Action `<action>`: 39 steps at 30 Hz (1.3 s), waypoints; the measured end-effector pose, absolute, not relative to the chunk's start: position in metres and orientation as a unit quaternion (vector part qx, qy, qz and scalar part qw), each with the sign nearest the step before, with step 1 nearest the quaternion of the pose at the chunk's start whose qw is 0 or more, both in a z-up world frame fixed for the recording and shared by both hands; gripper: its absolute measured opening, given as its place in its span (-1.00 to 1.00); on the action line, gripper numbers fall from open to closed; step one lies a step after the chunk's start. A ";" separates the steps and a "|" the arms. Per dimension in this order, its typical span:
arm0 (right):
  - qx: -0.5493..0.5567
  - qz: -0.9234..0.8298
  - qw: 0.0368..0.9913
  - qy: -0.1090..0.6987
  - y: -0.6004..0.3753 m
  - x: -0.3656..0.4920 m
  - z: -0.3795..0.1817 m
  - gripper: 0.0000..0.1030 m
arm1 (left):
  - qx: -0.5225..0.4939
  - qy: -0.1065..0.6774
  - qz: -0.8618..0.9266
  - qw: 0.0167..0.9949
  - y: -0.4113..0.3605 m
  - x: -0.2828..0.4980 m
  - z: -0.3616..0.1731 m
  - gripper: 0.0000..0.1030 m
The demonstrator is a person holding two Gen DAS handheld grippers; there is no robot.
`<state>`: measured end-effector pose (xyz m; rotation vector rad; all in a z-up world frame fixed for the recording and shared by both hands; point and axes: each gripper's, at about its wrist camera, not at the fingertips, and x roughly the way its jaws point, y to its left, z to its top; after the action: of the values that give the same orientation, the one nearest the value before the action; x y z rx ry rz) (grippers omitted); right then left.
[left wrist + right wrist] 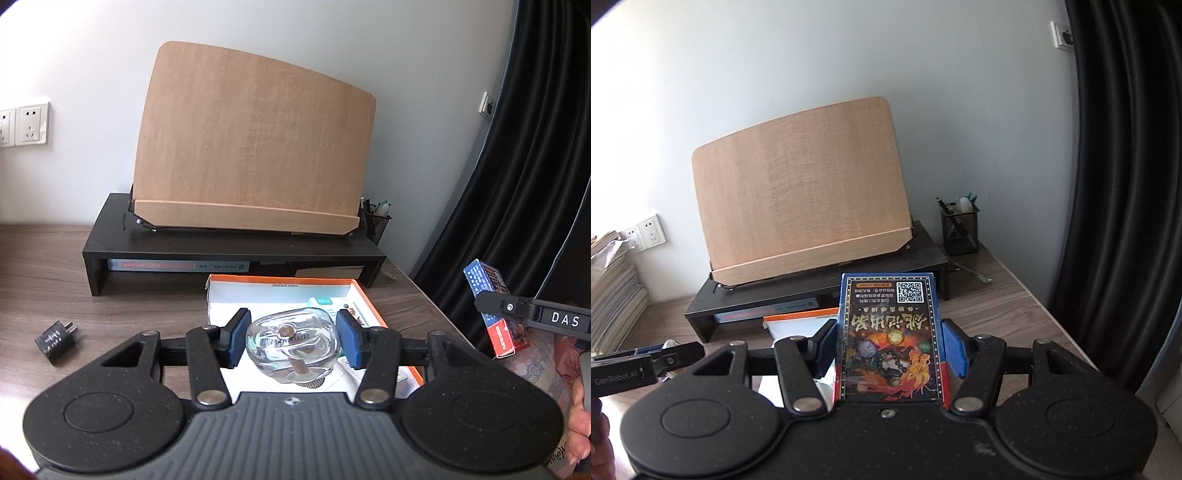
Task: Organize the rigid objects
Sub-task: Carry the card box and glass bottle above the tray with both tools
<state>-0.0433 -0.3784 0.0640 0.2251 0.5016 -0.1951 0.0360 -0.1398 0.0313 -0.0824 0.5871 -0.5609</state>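
Note:
My left gripper [291, 332] is shut on a clear glass bottle [291, 345], its blue pads [236, 338] pressing both sides. It hangs over a shallow white box with an orange rim [280, 280], which has a few small items inside. My right gripper [890, 332] is shut on an upright blue and red card box [890, 325] with a QR code on top. In the left wrist view that card box [484, 277] shows at the right edge, to the right of the orange-rimmed box. A black plug adapter [55, 341] lies on the wooden desk to the left.
A black desk riser [184, 254] behind the box carries a tilted wooden book stand [251, 140], with a book under it. A mesh pen holder [960, 229] stands at its right end. Black curtains [1126, 184] hang on the right; paper stacks [613, 295] sit far left.

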 end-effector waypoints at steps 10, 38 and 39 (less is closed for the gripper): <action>0.102 -0.054 0.958 0.264 -0.354 -0.013 0.056 0.38 | -0.045 0.296 -0.252 0.920 -0.142 0.032 0.029 -0.01; 0.092 -0.044 0.954 0.281 -0.345 -0.001 0.046 0.38 | -0.016 0.321 -0.236 0.917 -0.174 0.041 0.021 -0.01; 0.092 -0.044 0.954 0.281 -0.345 -0.001 0.046 0.38 | -0.015 0.320 -0.235 0.918 -0.175 0.042 0.022 -0.01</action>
<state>-0.0009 -0.3455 0.0460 0.1871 0.5711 -0.0895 0.0422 -0.1748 0.0220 -0.0318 0.6583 -0.4839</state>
